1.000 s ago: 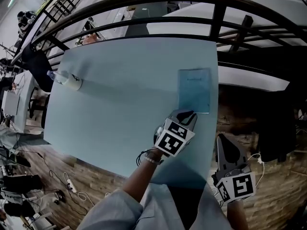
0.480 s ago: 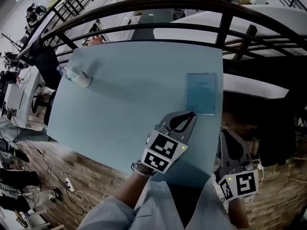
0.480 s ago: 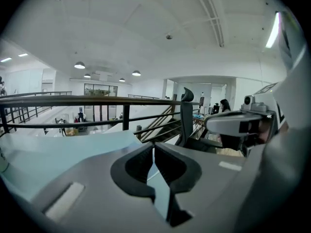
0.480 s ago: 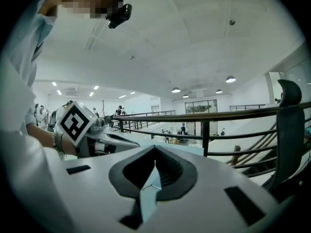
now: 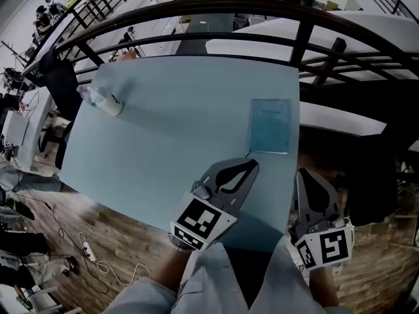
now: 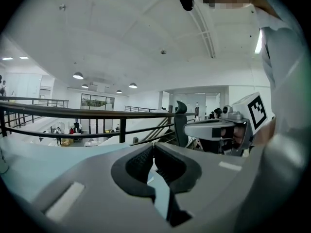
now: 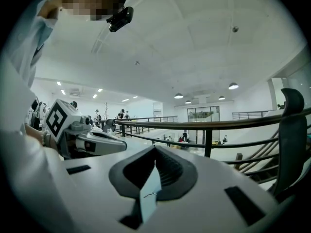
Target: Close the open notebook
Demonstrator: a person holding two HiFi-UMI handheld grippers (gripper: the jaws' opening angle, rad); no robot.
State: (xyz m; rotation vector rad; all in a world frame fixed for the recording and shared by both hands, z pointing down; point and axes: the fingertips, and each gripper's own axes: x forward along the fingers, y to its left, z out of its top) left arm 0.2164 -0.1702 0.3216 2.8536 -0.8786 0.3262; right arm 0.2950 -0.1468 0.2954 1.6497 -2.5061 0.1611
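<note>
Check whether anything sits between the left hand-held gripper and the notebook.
Nothing visible does. Only bare table lies between the left hand-held gripper, jaws shut and empty, and the notebook, which lies flat and closed near the table's right edge. The bottle lies far off by the left corner.

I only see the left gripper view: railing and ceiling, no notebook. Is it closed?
Observer: Yes. The notebook lies closed and flat near the right edge of the table.
Operator: Is either gripper touching it?
Observer: No. The left gripper is short of its near edge; the right gripper is out past the table's right edge.
Operator: Anything else on the table?
Observer: One bottle, lying on its side at the far left corner.
</note>
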